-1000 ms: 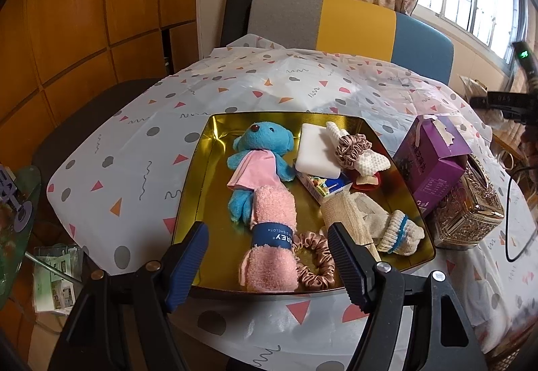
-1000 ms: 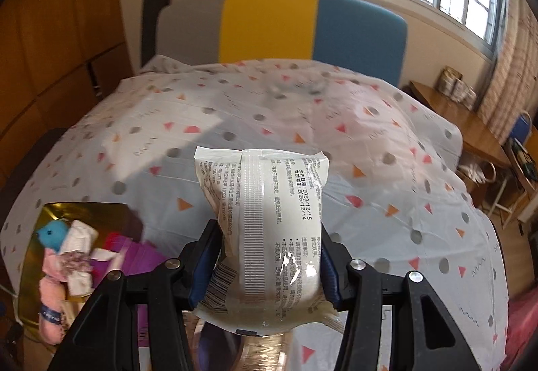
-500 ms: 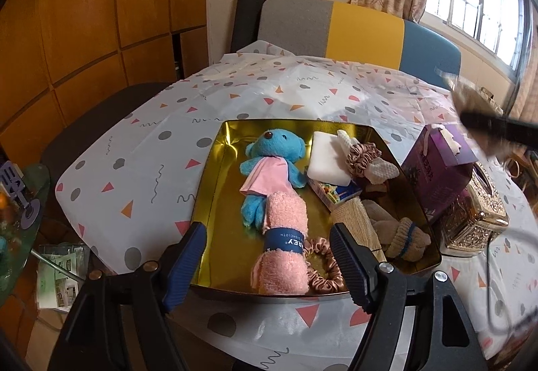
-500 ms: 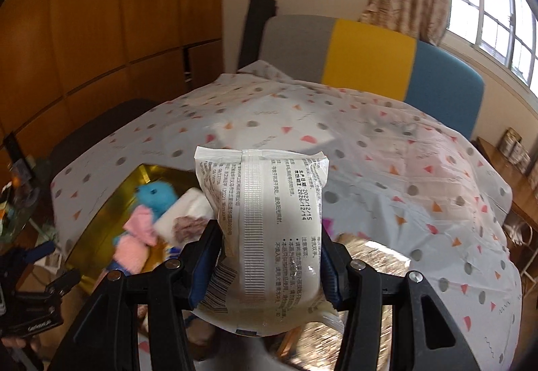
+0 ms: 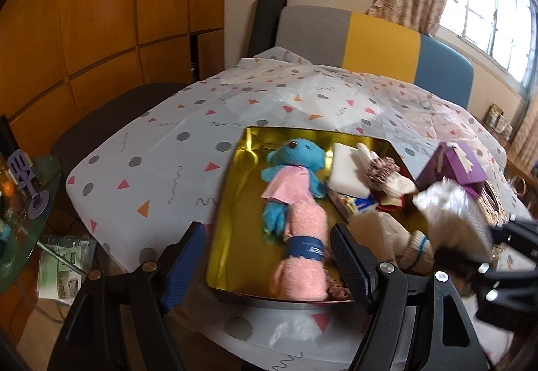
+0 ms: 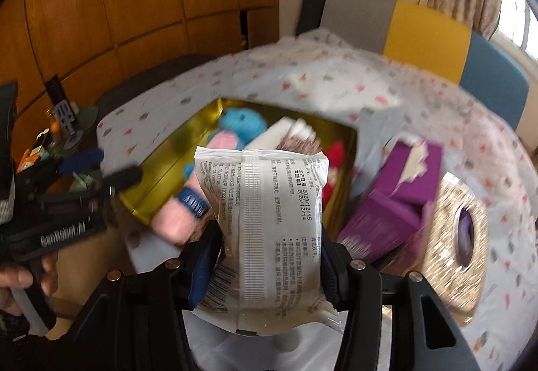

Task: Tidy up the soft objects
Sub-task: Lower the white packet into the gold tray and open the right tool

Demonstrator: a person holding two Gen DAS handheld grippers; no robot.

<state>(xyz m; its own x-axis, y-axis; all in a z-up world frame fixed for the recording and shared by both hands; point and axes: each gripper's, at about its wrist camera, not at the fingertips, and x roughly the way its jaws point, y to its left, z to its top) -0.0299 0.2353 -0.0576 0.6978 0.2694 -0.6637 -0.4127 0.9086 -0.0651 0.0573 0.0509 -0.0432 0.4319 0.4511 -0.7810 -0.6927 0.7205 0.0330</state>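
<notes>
While the right gripper is clamped on a white sealed packet w/ printed text, pads pressing both its sides, the packet stands upright between the jaws and sits above the near right part of a gold tray; the left-wrist view shows the same packet blurred at right, over the tray's right edge. Left gripper has its jaws apart, nothing between the pads, hovering over the tray's near edge; a hand holds its grip at the left in the right-wrist view. Tray rests on a table w/ a patterned cloth. Inside tray: blue plush toy in a pink shirt lying lengthwise, pink rolled towel w/ a blue band just near of it and overlapping its legs, white foam block to the right of the toy's head, frilly scrunchie on a cream knit piece beside the block, cream socks at near right. Purple box and a gold ornate box stand on the cloth right of the tray, touching each other. Far side: chair w/ grey, yellow, blue back. Right-wrist view is motion-blurred.
</notes>
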